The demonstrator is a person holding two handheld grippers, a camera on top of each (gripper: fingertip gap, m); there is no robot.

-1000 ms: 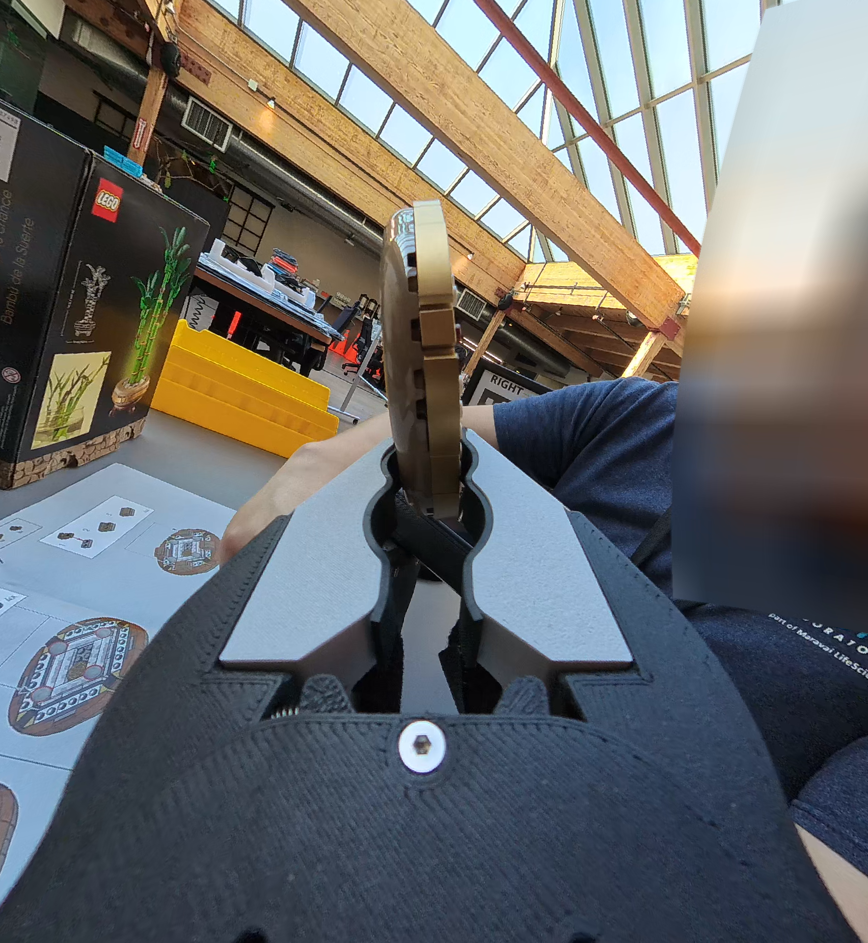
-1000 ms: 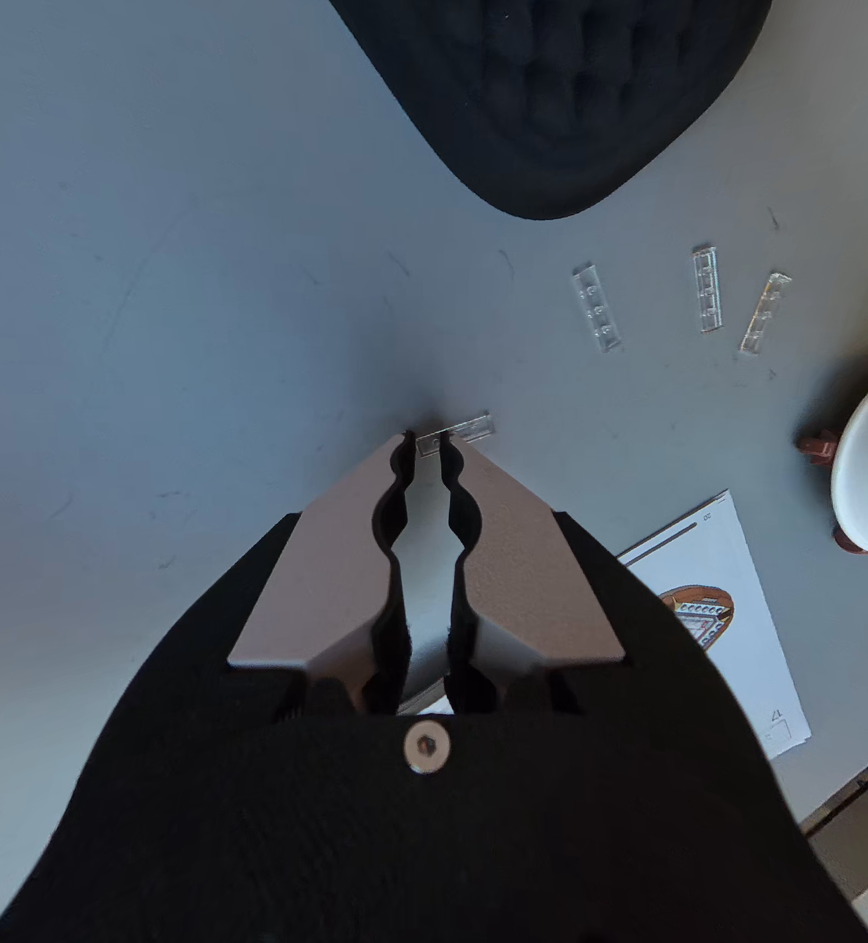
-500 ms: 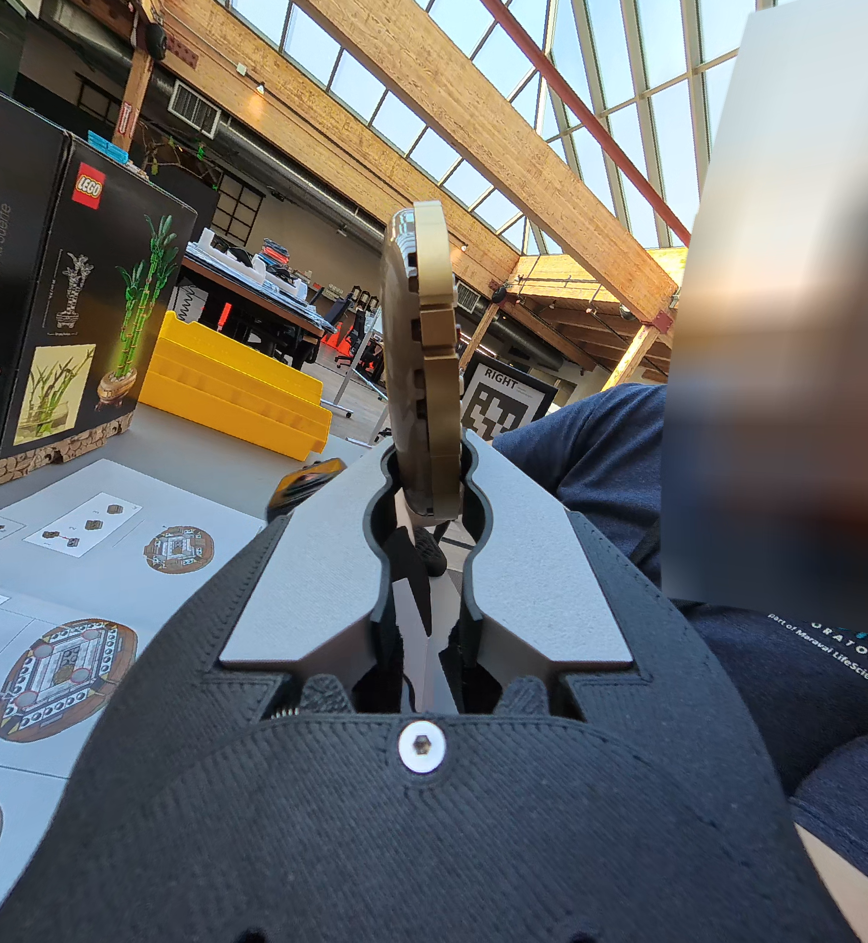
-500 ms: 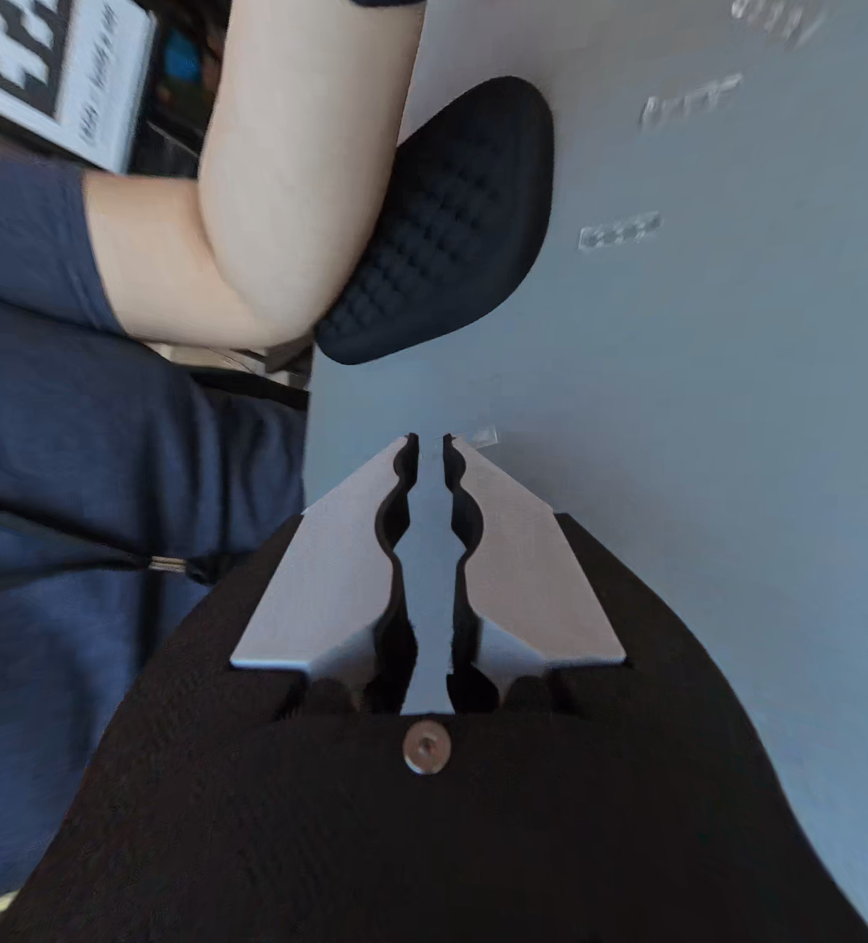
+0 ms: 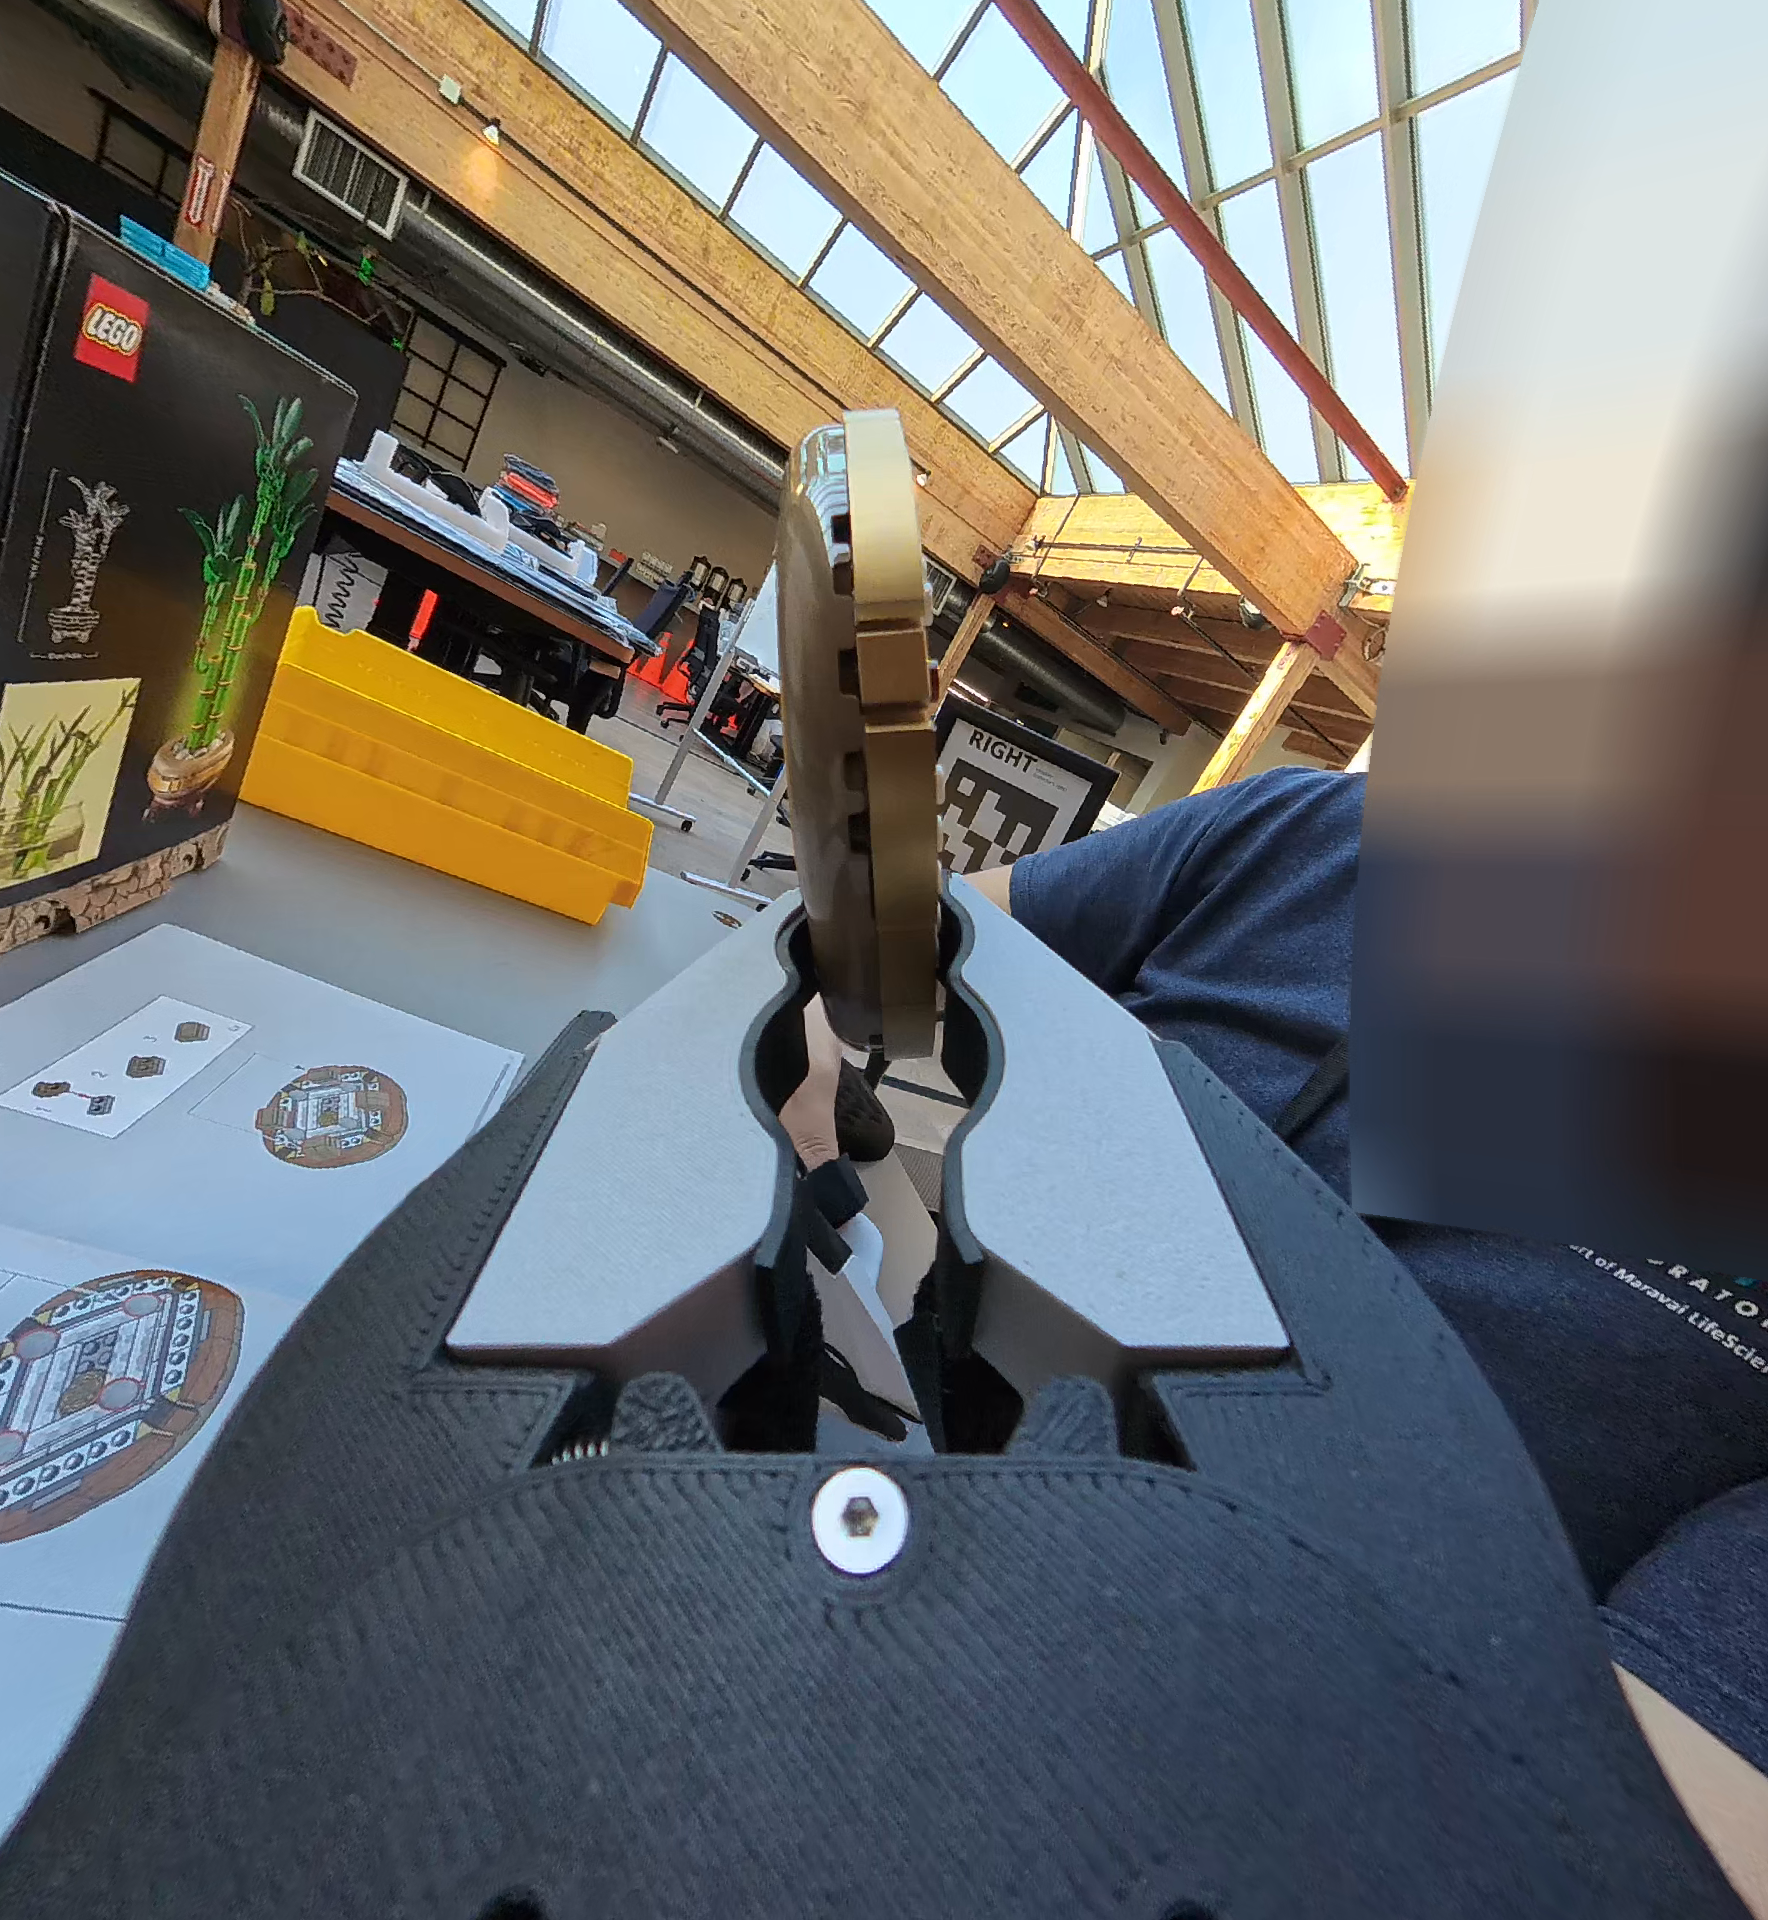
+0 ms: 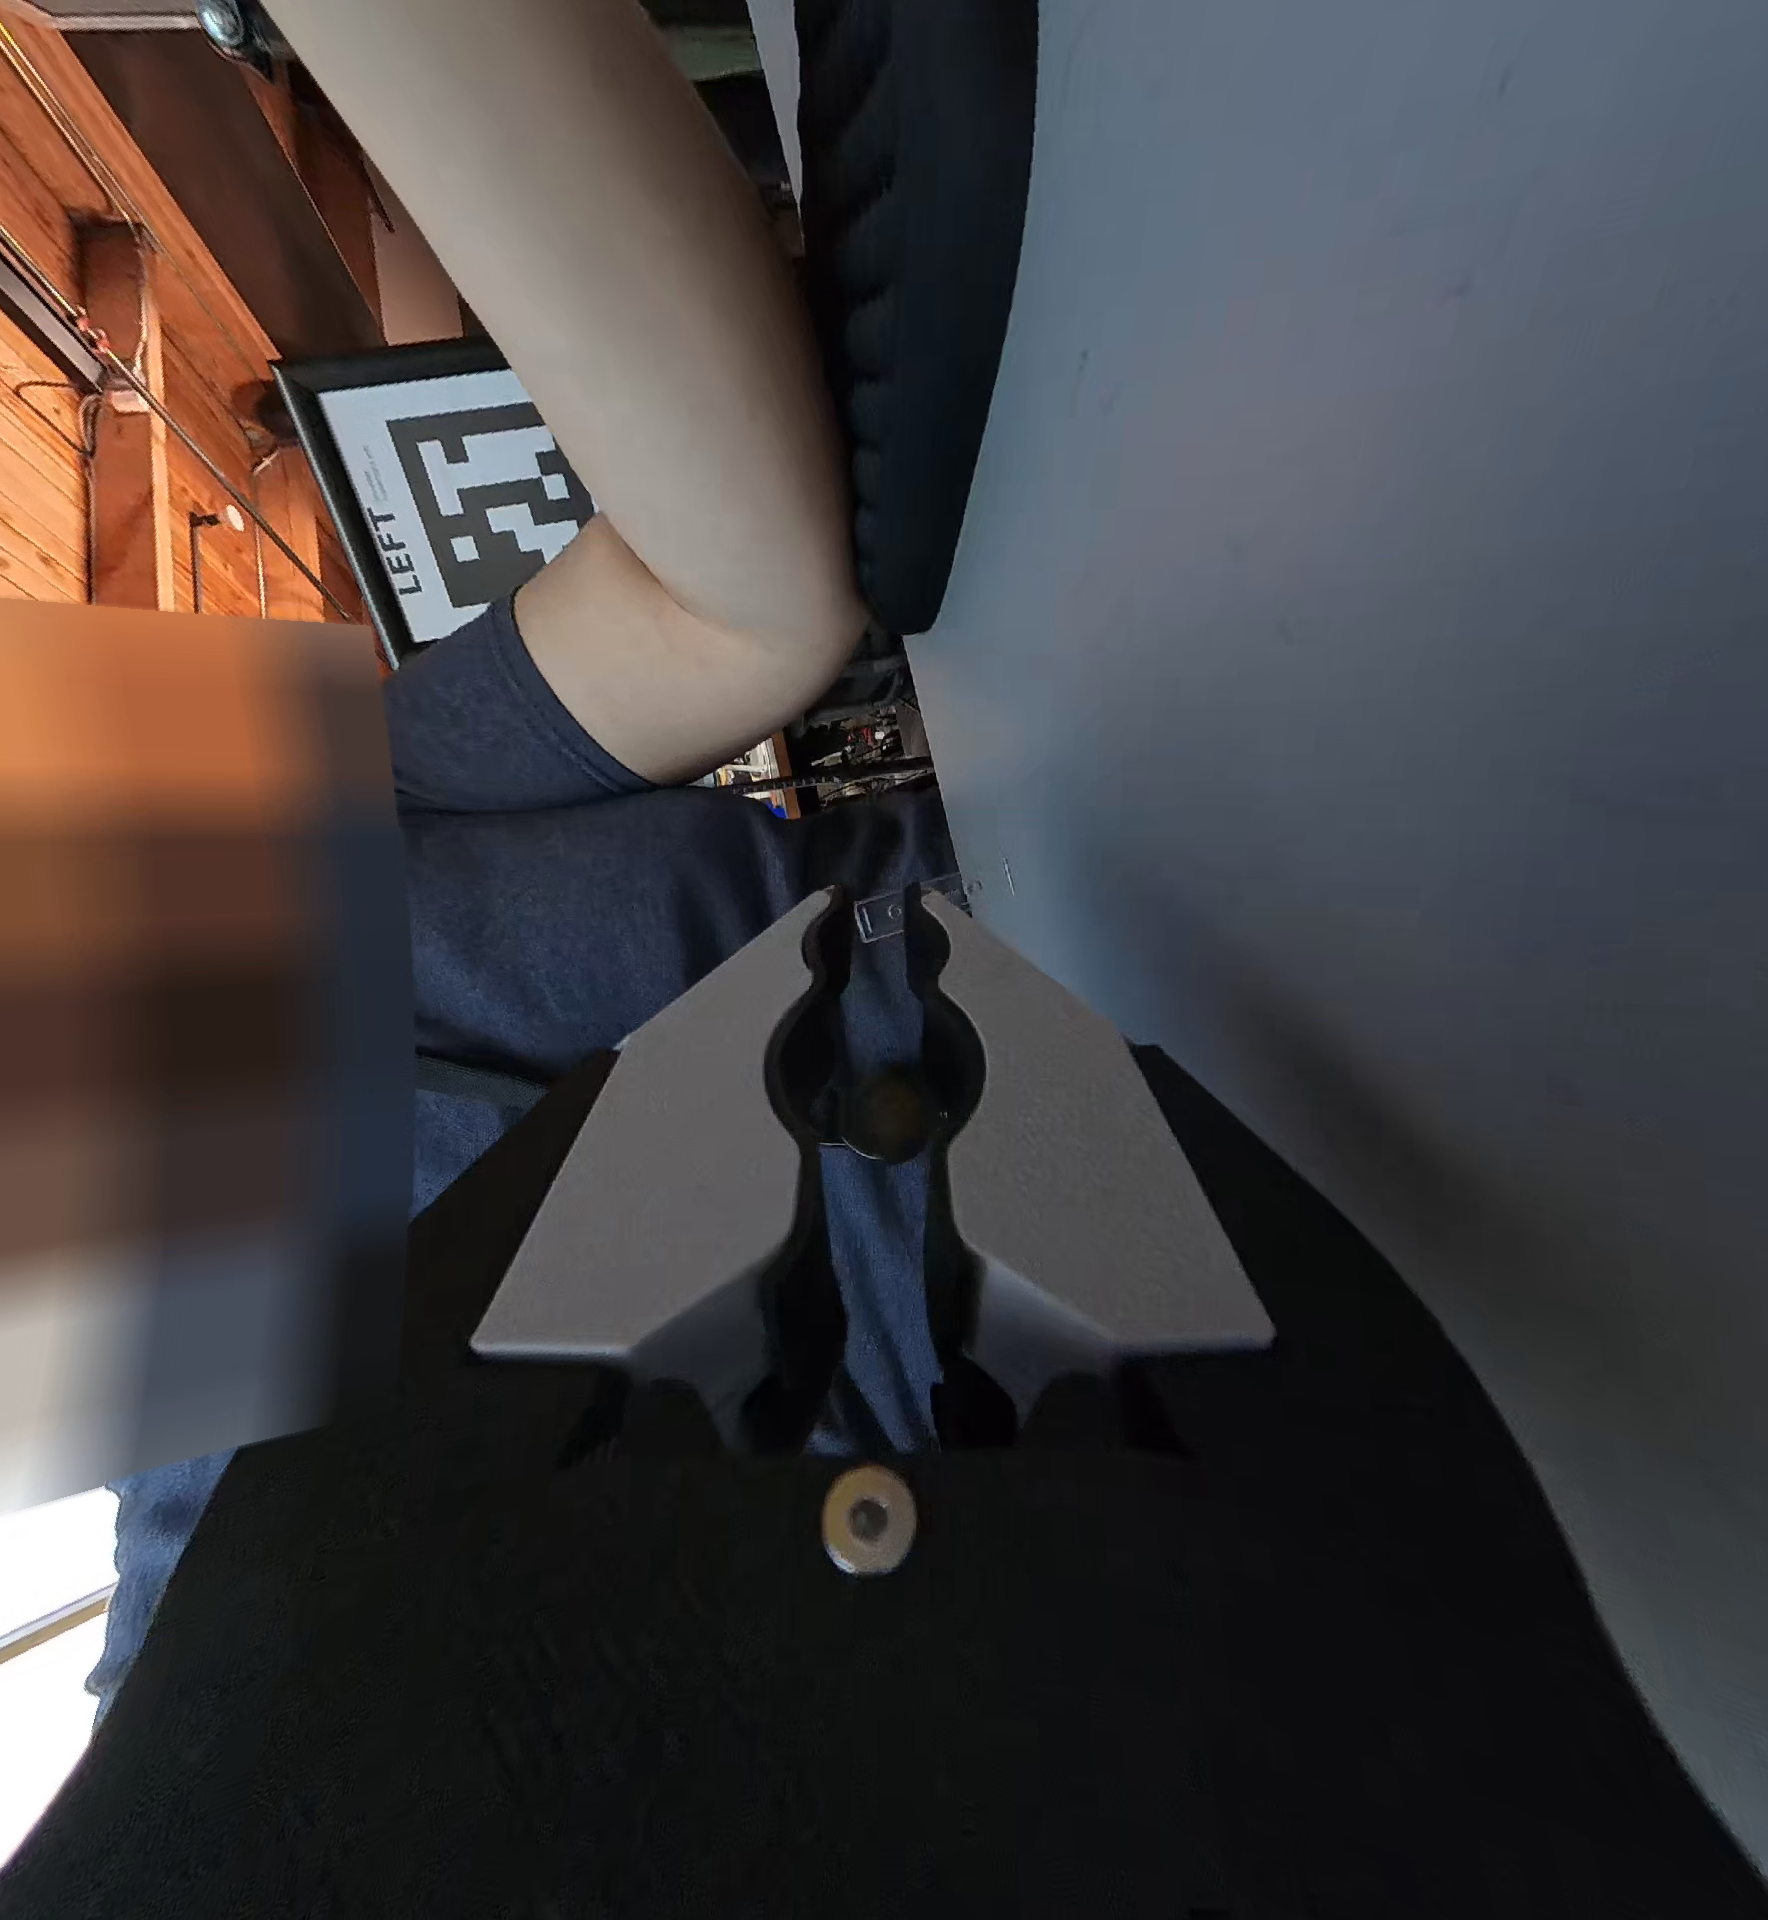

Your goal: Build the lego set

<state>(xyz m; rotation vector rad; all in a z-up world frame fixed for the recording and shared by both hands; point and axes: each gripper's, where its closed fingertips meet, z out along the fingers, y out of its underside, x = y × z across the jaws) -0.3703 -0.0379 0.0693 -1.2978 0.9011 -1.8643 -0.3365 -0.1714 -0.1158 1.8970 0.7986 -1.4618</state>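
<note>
I am holding the left gripper [image 5: 872, 935] tilted upward toward the skylit timber roof, its grey fingers [image 5: 672, 1122] clamping the lower edge of the gold lego base [image 5: 864, 727], a flat rounded plate assembly standing upright on its edge. The fingers are smooth, matte and wavy-edged, set in a ribbed black printed body.

Left of the gold lego base, the instruction sheets [image 5: 236, 1122] are lying flat on the grey surface [image 5: 392, 925], showing oval brown-rimmed build diagrams. Beyond them, a black set box [image 5: 101, 582] with a bamboo picture and a red brand logo is standing upright, beside stacked yellow plastic trays [image 5: 444, 779].

I am turning the right gripper [image 6: 885, 920] on its side, toward the seated person's navy shirt [image 6: 599, 914]; its fingers [image 6: 672, 1143] are pinching a small clear lego piece [image 6: 890, 916] at their very tips, a narrow gap showing behind it. The person's bare forearm [image 6: 651, 416] is resting on a black knobbly pad [image 6: 911, 312] at the surface edge. A framed black-and-white marker tag [image 6: 454, 499] is showing behind the arm.
</note>
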